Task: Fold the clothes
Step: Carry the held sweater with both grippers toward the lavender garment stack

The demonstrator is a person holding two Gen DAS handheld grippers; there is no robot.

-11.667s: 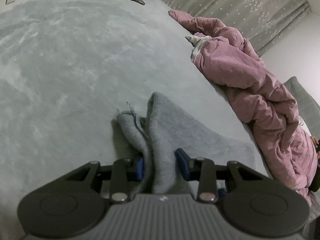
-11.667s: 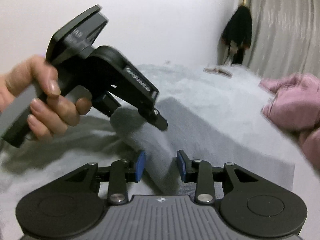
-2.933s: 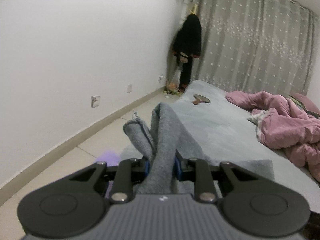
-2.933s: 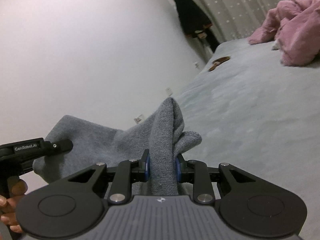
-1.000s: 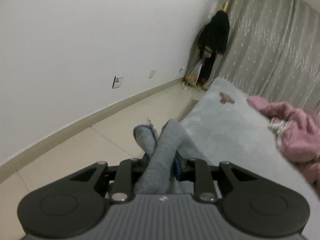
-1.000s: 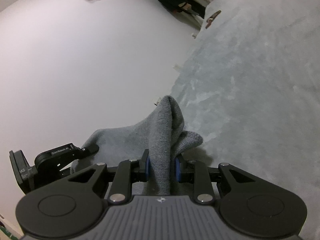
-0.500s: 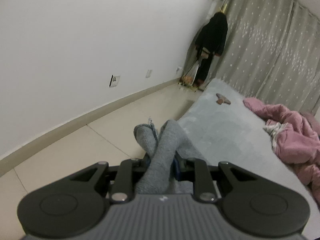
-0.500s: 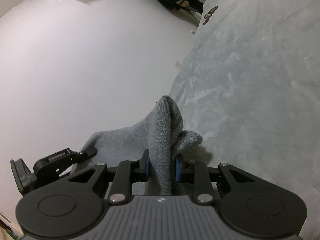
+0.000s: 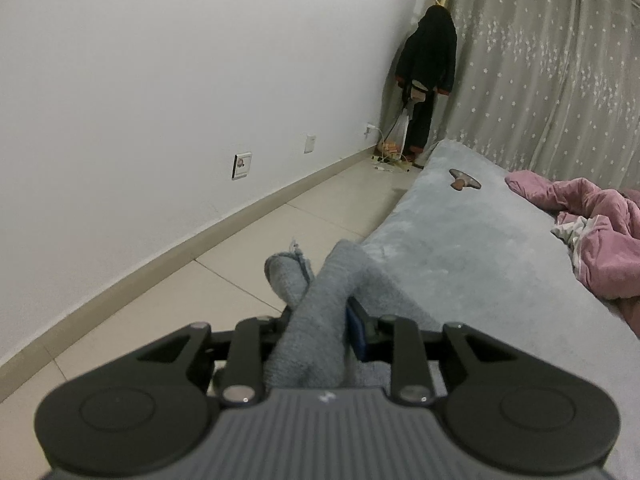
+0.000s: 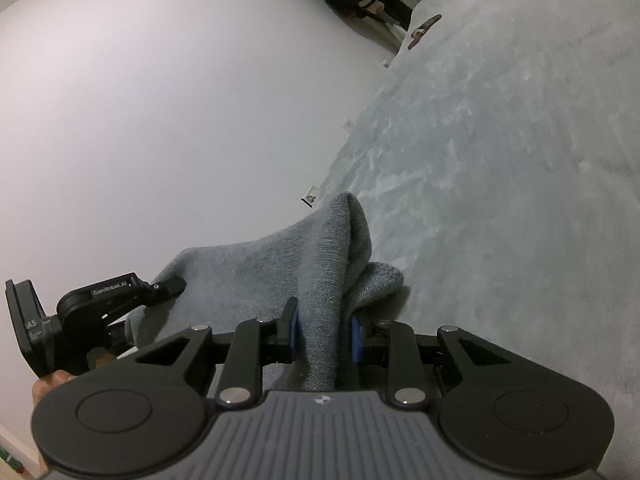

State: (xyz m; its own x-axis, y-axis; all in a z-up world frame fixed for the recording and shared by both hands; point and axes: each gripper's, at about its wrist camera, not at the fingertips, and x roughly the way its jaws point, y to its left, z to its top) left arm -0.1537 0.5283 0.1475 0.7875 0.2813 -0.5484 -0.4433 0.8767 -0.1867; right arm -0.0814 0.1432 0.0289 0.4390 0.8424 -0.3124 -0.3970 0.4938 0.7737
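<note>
A grey knitted garment hangs stretched between both grippers above the near edge of the bed. My left gripper has a bunched corner of it between its blue pads; the jaws are opening a little, and the cloth still fills the gap. My right gripper is shut on the other bunched corner of the garment, whose fold stands up past the fingertips. In the right wrist view the left gripper shows at lower left, held by a hand, with the cloth spanning across to it.
The grey plush bed stretches ahead and right. A pink quilt is heaped at its far right, and a small brown object lies near its far end. Tiled floor and a white wall lie left; dark clothes hang by the curtain.
The left gripper has shifted and rolled slightly, so the bed and quilt sit further right in its view, and its jaws have widened a little. The right gripper still holds its corner.
</note>
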